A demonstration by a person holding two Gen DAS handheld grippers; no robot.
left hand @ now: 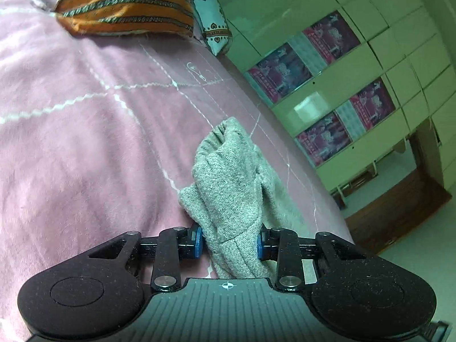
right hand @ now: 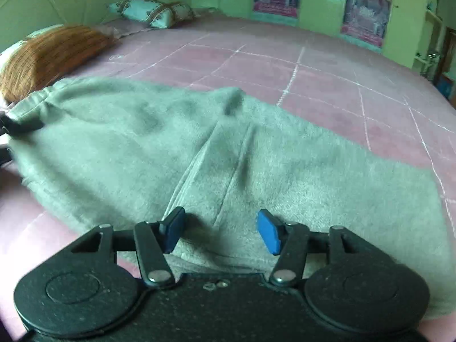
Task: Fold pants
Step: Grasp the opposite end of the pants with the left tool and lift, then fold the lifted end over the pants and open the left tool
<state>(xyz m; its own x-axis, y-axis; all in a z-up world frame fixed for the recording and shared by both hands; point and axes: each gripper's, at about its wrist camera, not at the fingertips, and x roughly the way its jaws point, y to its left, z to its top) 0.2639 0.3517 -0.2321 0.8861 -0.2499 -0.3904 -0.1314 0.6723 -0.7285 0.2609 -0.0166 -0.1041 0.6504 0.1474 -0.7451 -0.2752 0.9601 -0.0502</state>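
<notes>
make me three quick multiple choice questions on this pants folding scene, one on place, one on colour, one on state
1. Where do the grey pants lie?
A. on the pink bedspread
B. on the floor
C. on a chair

2. What colour is the striped pillow?
A. blue
B. orange
C. black

3. How is the left claw?
A. open above bare bedspread
B. shut on a pillow
C. shut on a bunch of the pants

Answers:
1 A, the right wrist view shows the pants spread across the bedspread.
2 B, orange with grey patterned bands.
3 C, both blue pads press the grey fabric between them.
</notes>
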